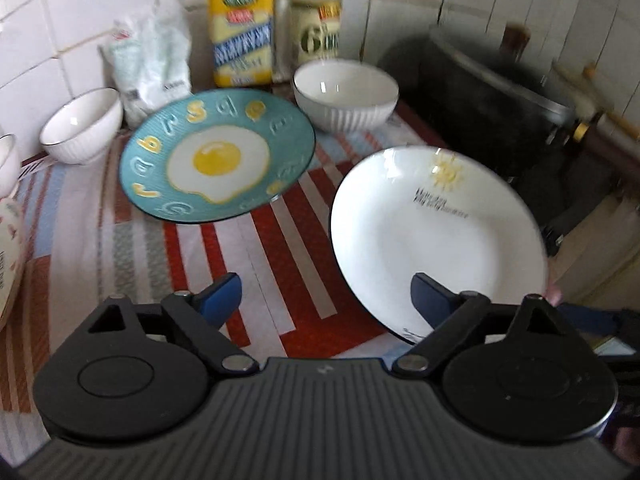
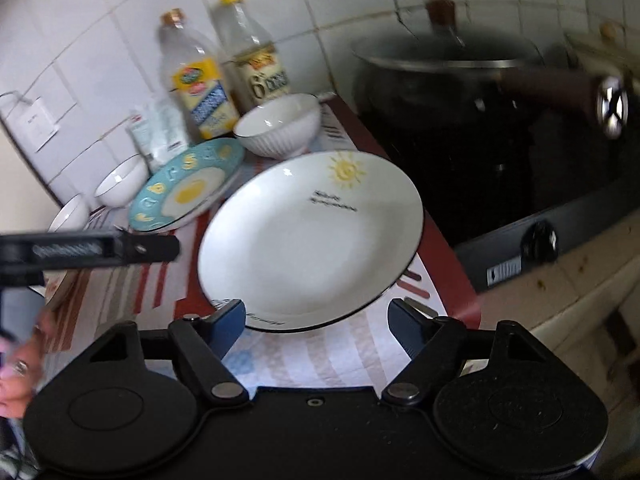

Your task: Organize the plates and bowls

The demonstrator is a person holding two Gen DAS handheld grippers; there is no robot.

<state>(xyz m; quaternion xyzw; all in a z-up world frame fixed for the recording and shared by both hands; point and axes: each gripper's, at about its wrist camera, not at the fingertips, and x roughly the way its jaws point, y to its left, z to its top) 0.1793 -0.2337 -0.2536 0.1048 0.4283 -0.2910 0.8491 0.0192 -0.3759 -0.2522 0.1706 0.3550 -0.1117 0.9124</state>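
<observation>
A white plate with a sun drawing lies on the striped cloth at the right. A teal plate with a fried-egg picture lies behind it to the left. A white ribbed bowl stands at the back, another at the back left, and a third bowl's rim shows further left. My left gripper is open and empty, its right finger over the white plate's near rim. My right gripper is open and empty at the white plate's near edge.
Two bottles and a white bag stand against the tiled wall. A black pot sits on a dark stove at the right. A patterned dish edge shows at far left. The striped cloth covers the counter.
</observation>
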